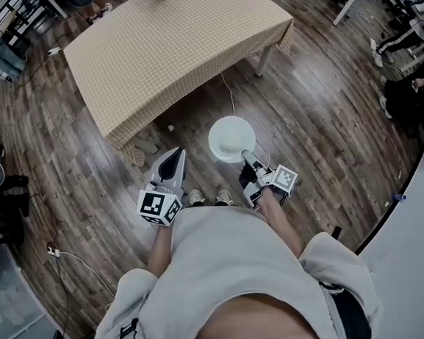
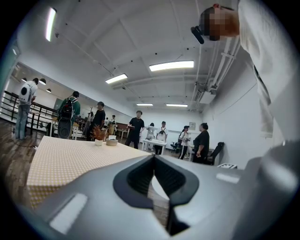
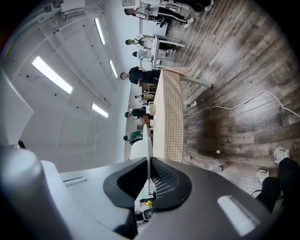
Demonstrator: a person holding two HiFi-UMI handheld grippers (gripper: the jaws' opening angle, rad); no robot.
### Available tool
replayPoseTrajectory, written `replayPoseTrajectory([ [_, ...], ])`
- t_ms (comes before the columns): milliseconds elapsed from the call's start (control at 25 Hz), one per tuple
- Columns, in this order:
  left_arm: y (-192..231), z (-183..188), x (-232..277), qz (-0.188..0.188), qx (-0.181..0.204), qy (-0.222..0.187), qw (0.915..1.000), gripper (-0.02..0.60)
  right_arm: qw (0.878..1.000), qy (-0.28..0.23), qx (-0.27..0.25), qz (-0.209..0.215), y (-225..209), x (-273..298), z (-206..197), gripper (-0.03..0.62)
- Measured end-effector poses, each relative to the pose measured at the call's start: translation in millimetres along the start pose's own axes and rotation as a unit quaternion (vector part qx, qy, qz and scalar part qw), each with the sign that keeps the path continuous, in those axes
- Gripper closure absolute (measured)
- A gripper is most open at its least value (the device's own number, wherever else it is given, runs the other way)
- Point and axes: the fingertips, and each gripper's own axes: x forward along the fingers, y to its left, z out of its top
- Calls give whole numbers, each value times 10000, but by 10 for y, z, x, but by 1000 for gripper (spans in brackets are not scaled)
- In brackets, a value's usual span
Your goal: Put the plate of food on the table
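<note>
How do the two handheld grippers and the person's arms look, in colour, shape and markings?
Both the left gripper and the right gripper have pale grey, tapering jaws lined with dark ribbed pads. Each carries a white cube with black square markers. The person wears a light top.

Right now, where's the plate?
Head view, centre: the plate is held by its rim in the right gripper, over the floor, short of the checked table.

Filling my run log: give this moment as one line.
right gripper: shut on plate | left gripper: shut, empty | plate: over floor, not on table
</note>
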Motion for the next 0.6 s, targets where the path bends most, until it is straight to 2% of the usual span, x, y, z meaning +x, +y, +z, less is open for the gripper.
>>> replayPoseTrajectory([
  [240, -198, -88, 134, 58, -24, 35, 10000, 572, 10000, 27, 39, -56, -117, -136, 218, 579],
  [600, -239, -99, 295, 144, 60, 76, 9998, 572, 9999, -34, 166, -22, -217, -249, 381, 579],
])
